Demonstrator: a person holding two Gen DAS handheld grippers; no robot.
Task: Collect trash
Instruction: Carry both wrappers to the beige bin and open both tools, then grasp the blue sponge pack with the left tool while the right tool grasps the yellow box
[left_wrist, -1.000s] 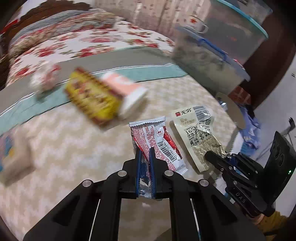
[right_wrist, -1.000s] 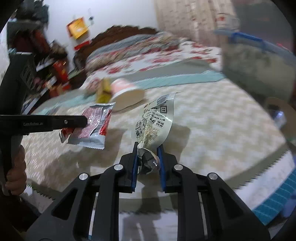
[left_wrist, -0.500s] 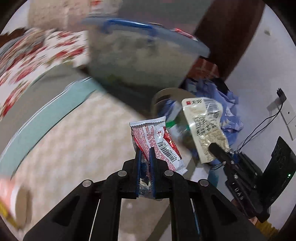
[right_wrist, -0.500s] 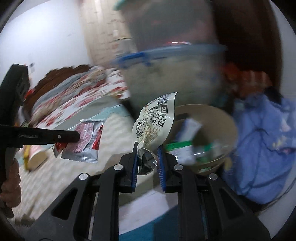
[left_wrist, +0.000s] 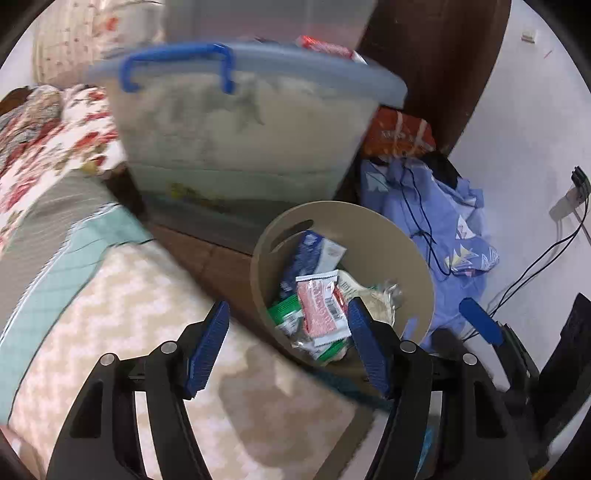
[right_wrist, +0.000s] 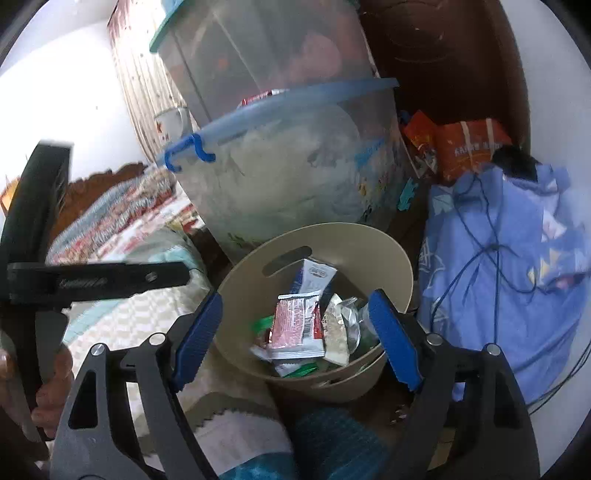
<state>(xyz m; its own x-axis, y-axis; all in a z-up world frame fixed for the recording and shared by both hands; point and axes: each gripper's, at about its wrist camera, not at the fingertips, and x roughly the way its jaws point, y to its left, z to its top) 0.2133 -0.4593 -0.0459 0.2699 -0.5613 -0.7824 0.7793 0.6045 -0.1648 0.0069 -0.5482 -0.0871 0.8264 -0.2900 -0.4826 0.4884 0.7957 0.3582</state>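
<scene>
Now that both wrappers lie in the beige bin (left_wrist: 413, 258), we have let go of everything we carried over from the bed. A second ago our left tongs (left_wrist: 288, 349) pinched the red snack wrapper (left_wrist: 321, 308) and our right tongs (right_wrist: 295, 338) pinched the pale foil packet (right_wrist: 338, 325); both sets of jaws have just been opening, and now they stand wide apart with nothing between the blue pads.

From the left wrist view, the red snack wrapper sits at the centre of the frame on top of the pile inside the bin, the pale packet beside it to the right (partly hidden behind the right-hand blue pad). From the right wrist view the same pair shows just below centre, resting on a green wrapper (right_wrist: 301, 369) and in front of a blue-and-white carton (right_wrist: 314, 277) leaning on the far wall.

We judge this drop finished: both pieces are inside the rim, none hanging over it. Our right tongs show at the right edge of the left view, likewise spread.

Behind the bin stands the clear storage box (left_wrist: 240, 140) with its blue-handled lid, and the bed (left_wrist: 122, 314) fills the lower left. Earlier frames showed a cup and a yellow pack on the bed, so the task probably needs another trip.
</scene>
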